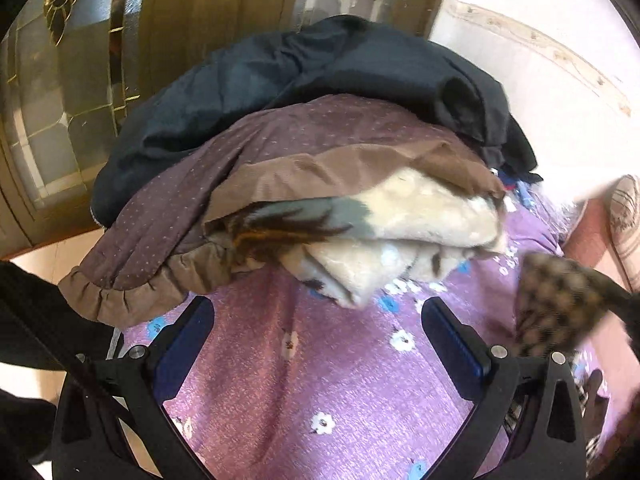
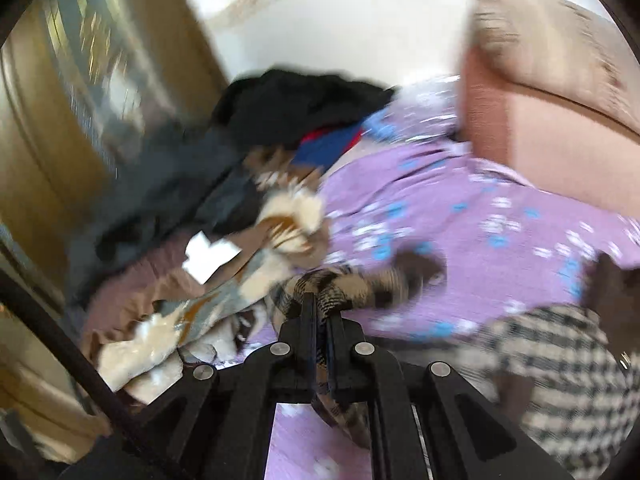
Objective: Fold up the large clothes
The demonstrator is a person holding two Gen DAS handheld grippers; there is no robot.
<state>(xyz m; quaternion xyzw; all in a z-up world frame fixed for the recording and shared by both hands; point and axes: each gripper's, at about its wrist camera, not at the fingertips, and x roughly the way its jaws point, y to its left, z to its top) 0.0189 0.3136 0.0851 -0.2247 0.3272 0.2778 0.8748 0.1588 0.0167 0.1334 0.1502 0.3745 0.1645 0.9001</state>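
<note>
A checked brown-and-cream garment [image 2: 568, 368] lies on the purple flowered sheet [image 2: 440, 200]. Part of it [image 2: 340, 288] is pinched between the jaws of my right gripper [image 2: 320, 312], which is shut on the cloth. In the left wrist view the same checked garment [image 1: 560, 304] hangs blurred at the right. My left gripper [image 1: 318, 328] stands open above the sheet [image 1: 320, 380], nothing between its fingers. A pile of clothes lies beyond it: a cream fleece [image 1: 420, 224], a purple dotted quilted piece [image 1: 240, 176] and a dark jacket [image 1: 320, 68].
A wooden door with patterned glass [image 1: 80, 80] stands behind the pile on the left. A white wall [image 1: 540, 60] is at the back right. A beige cushion or headboard [image 2: 560, 80] rises at the right of the bed. A black cable [image 2: 80, 360] crosses the lower left.
</note>
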